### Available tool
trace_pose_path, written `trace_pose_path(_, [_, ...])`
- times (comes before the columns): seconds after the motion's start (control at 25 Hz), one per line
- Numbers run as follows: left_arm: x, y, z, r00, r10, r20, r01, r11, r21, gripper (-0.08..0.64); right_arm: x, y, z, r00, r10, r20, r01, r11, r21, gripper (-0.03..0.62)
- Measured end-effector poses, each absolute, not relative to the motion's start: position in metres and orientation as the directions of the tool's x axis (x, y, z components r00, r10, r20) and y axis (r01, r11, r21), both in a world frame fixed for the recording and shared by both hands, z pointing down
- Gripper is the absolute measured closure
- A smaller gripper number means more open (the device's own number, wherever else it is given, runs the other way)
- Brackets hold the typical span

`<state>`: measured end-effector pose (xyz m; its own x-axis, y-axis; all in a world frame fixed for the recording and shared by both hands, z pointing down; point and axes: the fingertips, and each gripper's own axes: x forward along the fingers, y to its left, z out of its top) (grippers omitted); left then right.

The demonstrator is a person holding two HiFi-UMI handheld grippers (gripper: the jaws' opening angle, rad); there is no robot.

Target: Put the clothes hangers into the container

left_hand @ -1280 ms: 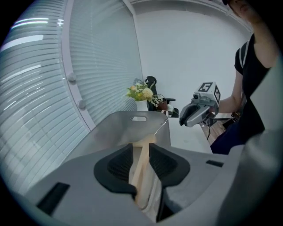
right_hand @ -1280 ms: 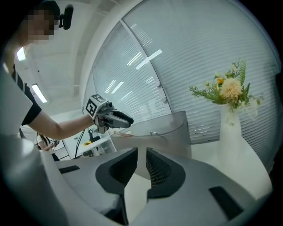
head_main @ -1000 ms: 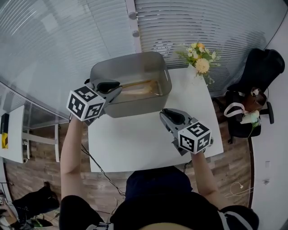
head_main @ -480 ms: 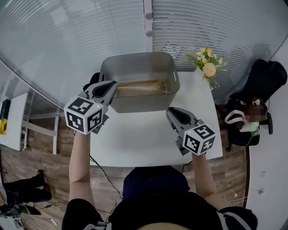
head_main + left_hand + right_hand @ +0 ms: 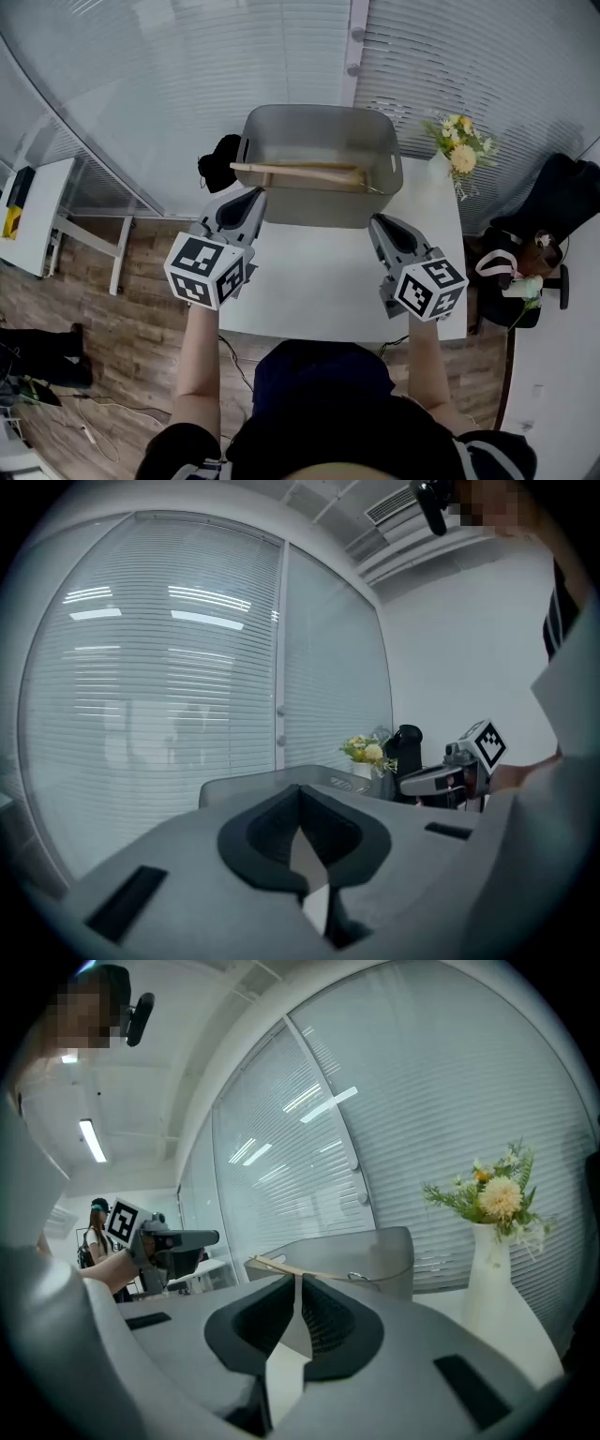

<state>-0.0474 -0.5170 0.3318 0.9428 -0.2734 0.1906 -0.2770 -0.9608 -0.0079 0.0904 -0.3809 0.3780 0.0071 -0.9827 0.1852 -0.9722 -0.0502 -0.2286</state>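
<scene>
The grey container (image 5: 251,131) stands at the far edge of the white table (image 5: 319,272). Wooden clothes hangers (image 5: 300,173) lie across its inside, with a metal hook at their right end. My left gripper (image 5: 255,195) is shut and empty, just short of the container's near left corner. My right gripper (image 5: 378,221) is also shut and empty, near the container's near right corner. In the right gripper view the hangers (image 5: 281,1267) rest over the container (image 5: 375,1246) beyond the shut jaws. In the left gripper view the container (image 5: 262,785) sits just ahead.
A white vase of flowers (image 5: 459,155) stands at the table's far right corner, close to the container. A black chair with bags (image 5: 548,202) is to the right of the table. A black object (image 5: 220,164) sits by the container's left side. Window blinds run behind.
My left gripper has drawn back from the container's left rim toward me and its jaws have closed. The hangers stay in the container. The right gripper has hardly moved.
</scene>
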Motion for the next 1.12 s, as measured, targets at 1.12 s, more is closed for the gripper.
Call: trace_pose_path(1.12, [-0.059, -0.493, 0.435, 0.893, -0.382, 0.238, -0.412, -0.907, 0.090, 0.551, 0.092, -0.373, 0.425, 0.123, -0.958, 0.257, -0.967, -0.175, -0.188, 0.551])
